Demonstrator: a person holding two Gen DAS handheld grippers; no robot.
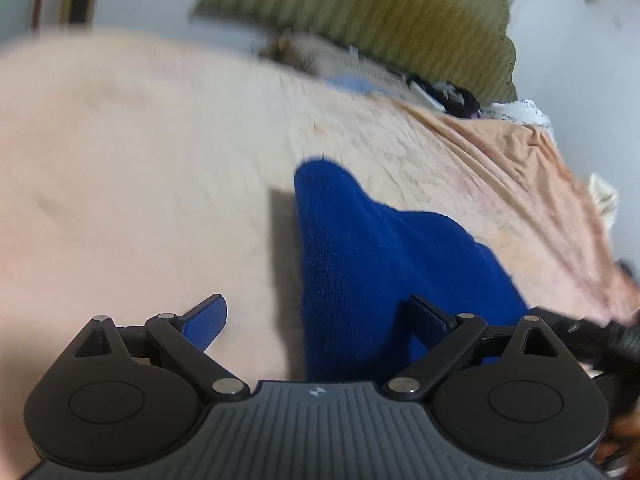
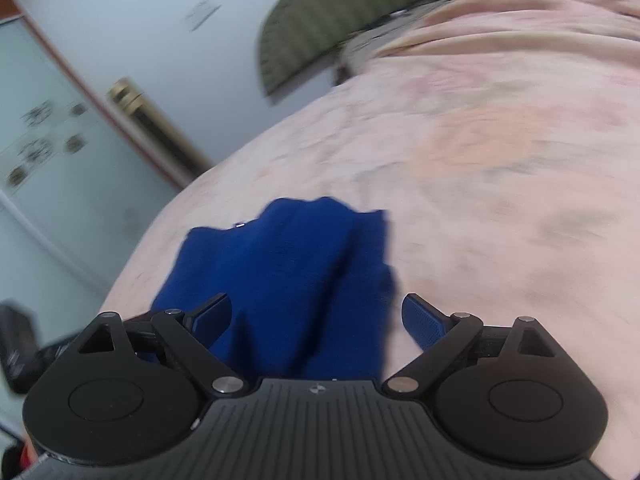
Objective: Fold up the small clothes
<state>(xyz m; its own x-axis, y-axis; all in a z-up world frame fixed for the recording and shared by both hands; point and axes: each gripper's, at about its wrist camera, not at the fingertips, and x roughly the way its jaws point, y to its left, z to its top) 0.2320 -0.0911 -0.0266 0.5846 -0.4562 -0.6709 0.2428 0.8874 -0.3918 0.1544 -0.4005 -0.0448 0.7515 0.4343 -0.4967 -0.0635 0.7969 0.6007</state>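
Note:
A small royal-blue knit garment (image 1: 360, 256) lies on a pale pink bedsheet (image 1: 140, 168). In the left wrist view my left gripper (image 1: 316, 320) stands open just above it: the cloth runs between the blue-padded fingers (image 1: 206, 322) without either pad pressing on it. The right wrist view shows the same blue garment (image 2: 288, 280) bunched and creased, reaching under my right gripper (image 2: 316, 320), which is also open with the pads apart from the cloth. Both views are blurred.
An olive striped pillow (image 1: 380, 20) and dark and white items (image 1: 448, 94) lie at the far end of the bed. The sheet is rumpled toward the bed's right edge (image 1: 540, 184). A pale wall and a glass door with a wooden frame (image 2: 60, 140) stand beyond the bed's left edge.

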